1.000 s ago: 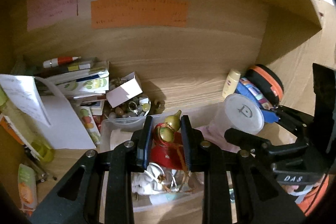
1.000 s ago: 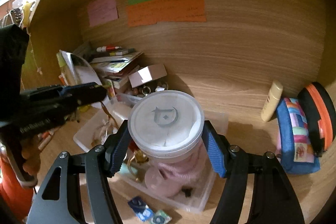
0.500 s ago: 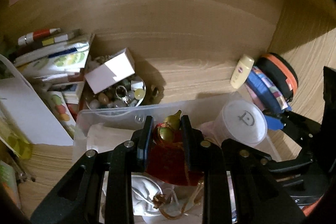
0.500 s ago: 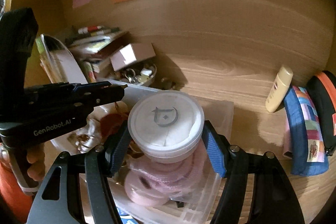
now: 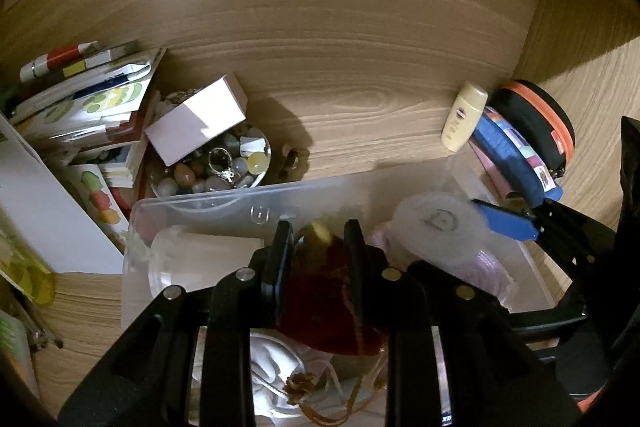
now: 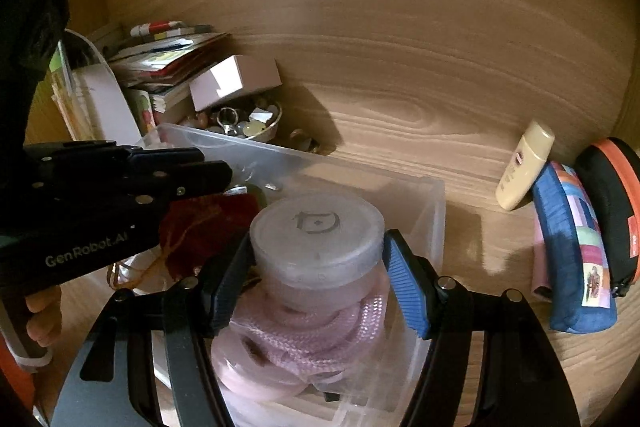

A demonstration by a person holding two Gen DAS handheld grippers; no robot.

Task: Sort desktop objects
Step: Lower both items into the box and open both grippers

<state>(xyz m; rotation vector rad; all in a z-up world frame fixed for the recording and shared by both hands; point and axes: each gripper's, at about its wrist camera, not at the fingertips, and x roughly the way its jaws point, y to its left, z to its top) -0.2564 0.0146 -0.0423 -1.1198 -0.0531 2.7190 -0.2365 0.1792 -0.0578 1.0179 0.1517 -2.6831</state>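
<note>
A clear plastic bin [image 5: 208, 215] stands on the wooden desk; it also shows in the right wrist view [image 6: 432, 211]. My left gripper [image 5: 318, 239] is shut on a dark red drawstring pouch [image 5: 324, 311] with a gold gourd charm [image 5: 320, 229], low inside the bin. In the right wrist view the pouch [image 6: 208, 231] hangs from the left gripper [image 6: 216, 173]. My right gripper [image 6: 316, 251] is shut on a round clear jar with a white lid [image 6: 316, 231], holding pink cord [image 6: 304, 339], inside the bin's right half. The jar also shows in the left wrist view [image 5: 440, 223].
A bowl of beads and rings [image 5: 224, 167] with a pink box [image 5: 196, 119] on it sits behind the bin. Stacked booklets [image 5: 84, 99] lie at left. A cream bottle [image 5: 464, 117], a blue pouch [image 6: 576, 251] and an orange-black case [image 6: 616, 203] stand at right.
Both grippers have gone down and forward into the bin, carrying the red pouch and the jar. The bin now fills more of both views.
</note>
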